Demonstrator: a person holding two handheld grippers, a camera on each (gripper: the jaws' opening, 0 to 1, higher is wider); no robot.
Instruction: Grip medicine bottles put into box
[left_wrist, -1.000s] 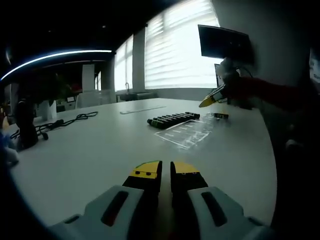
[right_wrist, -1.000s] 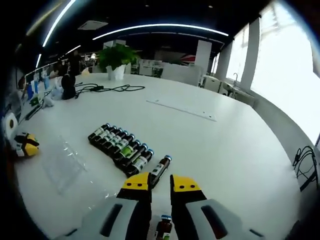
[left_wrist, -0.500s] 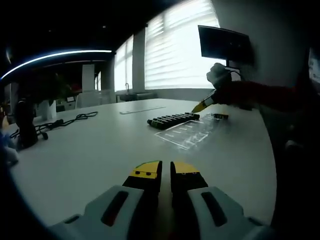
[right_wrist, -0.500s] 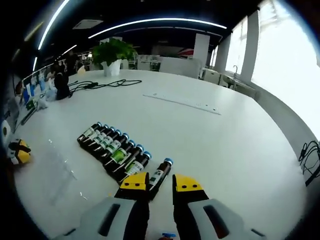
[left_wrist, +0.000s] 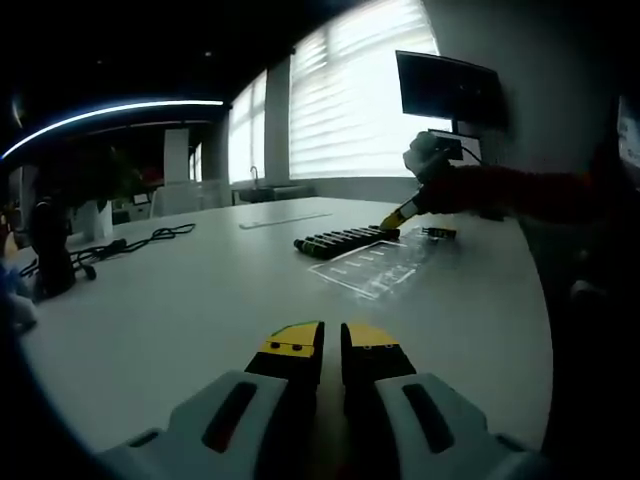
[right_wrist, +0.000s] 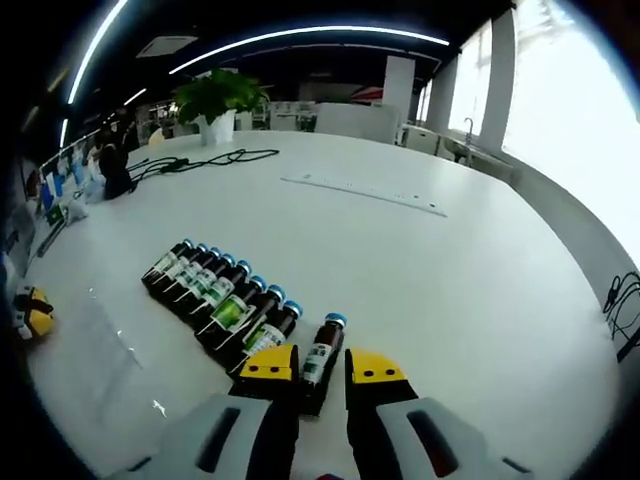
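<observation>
- While the right gripper (right_wrist: 309, 368) is open, its jaws straddle a lone medicine bottle (right_wrist: 320, 361) lying on the white table (right_wrist: 430, 270), beside the bottle row (right_wrist: 215, 298).
- Left gripper (left_wrist: 331, 340): jaws nearly closed, empty, low near the table's edge.
- Clear box (left_wrist: 375, 263) lies just beside the row.

Large white table (right_wrist: 480, 300) holding a row of medicine bottles (right_wrist: 215, 300) (one bottle (right_wrist: 320, 360) apart), black cables (right_wrist: 215, 160) and a potted plant (right_wrist: 215, 105).

An open-plan office is showing here: a broad white rounded surface (right_wrist: 420, 280) is stretching under curved ceiling light strips (right_wrist: 300, 35), with blinded windows (left_wrist: 350, 100), a dark wall-mounted monitor (left_wrist: 447, 88) and a leafy potted plant (right_wrist: 212, 100).
</observation>
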